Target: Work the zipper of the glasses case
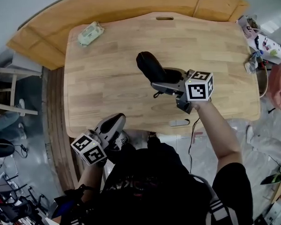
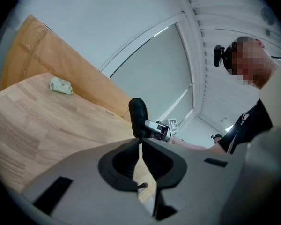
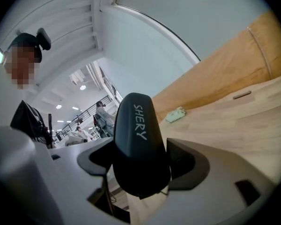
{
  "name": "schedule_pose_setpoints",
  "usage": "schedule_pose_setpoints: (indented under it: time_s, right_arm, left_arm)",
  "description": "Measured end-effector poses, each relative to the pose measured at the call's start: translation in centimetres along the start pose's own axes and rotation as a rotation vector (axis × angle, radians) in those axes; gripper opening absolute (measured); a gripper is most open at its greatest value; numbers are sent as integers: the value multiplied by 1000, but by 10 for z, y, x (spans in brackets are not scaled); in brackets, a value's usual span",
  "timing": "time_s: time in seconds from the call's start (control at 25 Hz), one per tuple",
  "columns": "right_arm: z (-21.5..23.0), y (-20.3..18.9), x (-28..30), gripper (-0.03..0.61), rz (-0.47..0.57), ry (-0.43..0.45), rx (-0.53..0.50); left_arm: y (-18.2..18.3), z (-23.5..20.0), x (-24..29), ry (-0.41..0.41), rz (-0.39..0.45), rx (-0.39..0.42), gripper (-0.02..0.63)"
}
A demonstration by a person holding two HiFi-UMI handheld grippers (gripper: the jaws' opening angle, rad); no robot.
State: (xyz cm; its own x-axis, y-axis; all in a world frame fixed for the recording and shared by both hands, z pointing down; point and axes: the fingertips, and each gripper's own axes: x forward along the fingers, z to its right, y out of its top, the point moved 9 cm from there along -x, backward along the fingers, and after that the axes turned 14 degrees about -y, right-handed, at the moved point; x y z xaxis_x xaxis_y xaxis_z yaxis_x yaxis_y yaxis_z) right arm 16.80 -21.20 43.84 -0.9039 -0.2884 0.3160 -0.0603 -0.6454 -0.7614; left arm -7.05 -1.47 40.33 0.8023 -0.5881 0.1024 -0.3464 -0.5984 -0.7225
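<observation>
A black glasses case (image 1: 151,65) with white lettering is held up over the wooden table (image 1: 107,83). My right gripper (image 1: 167,80) is shut on its lower end. In the right gripper view the case (image 3: 139,139) fills the space between the jaws, which press on both its sides. My left gripper (image 1: 115,123) hangs off the table's near edge, shut with nothing in it. In the left gripper view its jaws (image 2: 140,143) meet tip to tip, and the case (image 2: 137,116) stands beyond them, apart from them.
A pale green packet (image 1: 90,33) lies at the table's far left corner. A small white object (image 1: 179,123) sits at the near edge. Clutter (image 1: 256,46) covers the right end. A light-brown mat surrounds the table's far side.
</observation>
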Motion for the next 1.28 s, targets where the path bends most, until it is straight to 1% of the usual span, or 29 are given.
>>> schedule_pose_setpoints:
  time_s: [0.04, 0.08, 0.2, 0.24, 0.36, 0.48, 0.64, 0.8, 0.96, 1.04, 1.12, 1.2, 1.28]
  right_arm:
    - [-14, -4, 0, 354, 13, 18, 8]
    - [-27, -8, 0, 354, 24, 35, 16]
    - [-63, -19, 1, 354, 43, 78, 25]
    - [-73, -22, 2, 354, 43, 90, 26]
    - [-102, -30, 7, 354, 35, 124, 29]
    - [-128, -37, 13, 354, 22, 166, 33]
    - [-161, -43, 25, 354, 11, 220, 17]
    - [-184, -48, 34, 354, 1, 247, -4]
    - [-207, -50, 45, 354, -19, 229, -37]
    - [-211, -53, 45, 354, -27, 225, -41]
    - [-211, -55, 41, 354, -40, 227, -55]
    - [-213, -57, 40, 354, -45, 229, -71]
    - [-217, -58, 41, 354, -40, 230, -72]
  left_arm:
    - [3, -1, -1, -22, 3, 4, 17]
    - [6, -1, -1, -42, 4, 11, 36]
    - [17, -1, -2, -95, 13, 44, 159]
    - [23, 0, -3, -116, 24, 51, 188]
    - [39, 1, -5, -188, 79, 49, 312]
    - [55, 4, -7, -259, 135, 39, 361]
    - [69, 8, -10, -324, 161, 43, 373]
    - [72, 14, -12, -369, 156, 58, 373]
    - [72, 13, -25, -382, 159, 48, 378]
    - [69, 13, -29, -402, 160, 26, 380]
    - [65, 15, -24, -430, 139, 14, 380]
    - [62, 18, -21, -453, 119, 25, 379]
    - [62, 20, -24, -460, 123, 34, 377]
